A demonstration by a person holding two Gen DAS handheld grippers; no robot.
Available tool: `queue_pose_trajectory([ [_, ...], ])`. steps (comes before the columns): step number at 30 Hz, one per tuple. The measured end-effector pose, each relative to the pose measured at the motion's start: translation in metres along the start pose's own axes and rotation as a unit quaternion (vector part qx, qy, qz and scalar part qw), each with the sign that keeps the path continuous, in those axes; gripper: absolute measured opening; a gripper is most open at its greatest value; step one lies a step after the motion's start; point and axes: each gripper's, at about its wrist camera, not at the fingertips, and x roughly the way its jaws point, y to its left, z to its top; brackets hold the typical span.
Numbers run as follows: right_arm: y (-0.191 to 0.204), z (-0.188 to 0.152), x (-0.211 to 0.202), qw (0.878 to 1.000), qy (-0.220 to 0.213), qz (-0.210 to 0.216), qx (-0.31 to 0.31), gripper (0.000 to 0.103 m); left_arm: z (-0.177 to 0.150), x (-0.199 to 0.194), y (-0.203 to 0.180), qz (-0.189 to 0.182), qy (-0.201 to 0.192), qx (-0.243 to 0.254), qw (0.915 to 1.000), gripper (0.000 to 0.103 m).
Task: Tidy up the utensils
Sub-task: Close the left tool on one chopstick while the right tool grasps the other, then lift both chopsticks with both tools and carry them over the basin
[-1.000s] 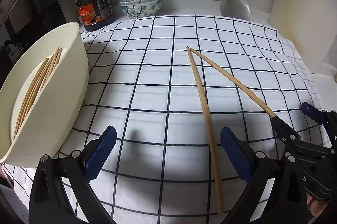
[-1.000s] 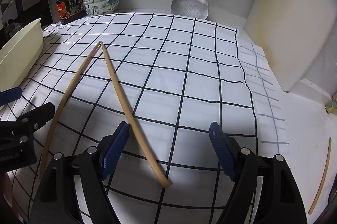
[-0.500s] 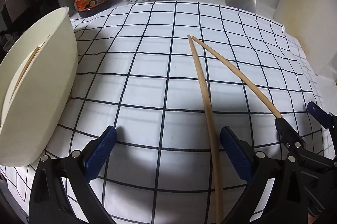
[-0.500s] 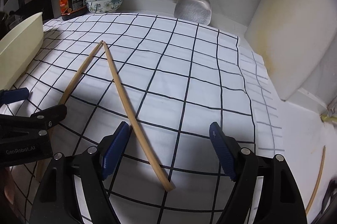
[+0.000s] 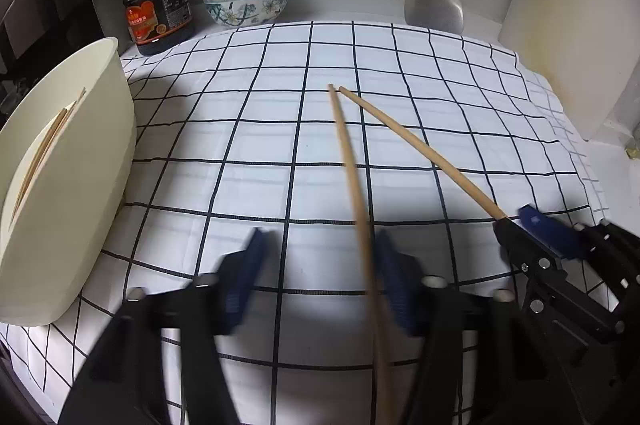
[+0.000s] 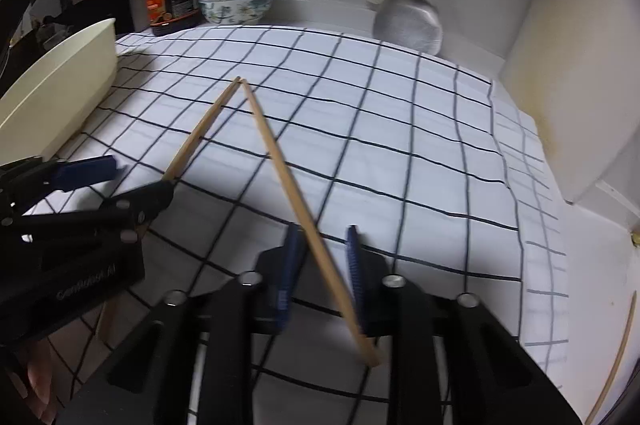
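Already each chopstick ran lengthwise between your closing jaws: left gripper [image 5: 320, 273] around one chopstick [image 5: 348, 161], right gripper [image 6: 320, 265] nearly clamping the other [image 6: 280, 165], tips meeting ahead.

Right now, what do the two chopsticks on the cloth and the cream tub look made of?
The chopsticks: probably bamboo or light wood, a pale tan matte surface with no shine. The cream tub: likely plastic, with smooth, softly glossy, thin curved walls.

Left hand-held gripper [image 5: 320, 281] motion-blurred; chopstick [image 5: 360, 225] near end cut off by bottom edge.
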Motion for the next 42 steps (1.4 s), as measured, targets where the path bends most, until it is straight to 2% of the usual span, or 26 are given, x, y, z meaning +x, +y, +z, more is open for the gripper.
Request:
queue_pose_trajectory([
  [1,0.001,0.000,0.000,1.000,0.000,0.001,-0.001,0.011,0.000,-0.001,0.001,-0.004,0.000,-0.001,1.0000,0.020],
  [2,0.003,0.000,0.000,1.000,0.000,-0.001,-0.004,0.011,0.000,-0.002,0.002,-0.009,0.002,-0.003,0.9999,0.008],
  [7,0.000,0.001,0.000,1.000,-0.001,0.000,0.010,0.006,-0.006,-0.005,0.003,-0.033,0.001,0.008,0.9994,0.007],
  [11,-0.012,0.004,-0.008,0.998,-0.013,0.037,0.055,0.006,-0.008,-0.009,0.012,-0.065,0.012,-0.001,0.9978,0.007],
  [17,-0.017,0.006,-0.017,0.994,-0.025,0.068,0.087,0.006,-0.008,-0.026,0.021,-0.084,0.005,-0.002,0.9964,0.007],
  [37,-0.025,0.007,-0.027,0.987,-0.036,0.104,0.114,0.006,-0.010,-0.043,0.024,-0.090,-0.008,0.005,0.9959,0.007],
  [42,-0.020,0.006,-0.024,0.991,-0.019,0.096,0.095,0.006,-0.010,-0.043,0.022,-0.090,-0.007,0.005,0.9959,0.007],
])
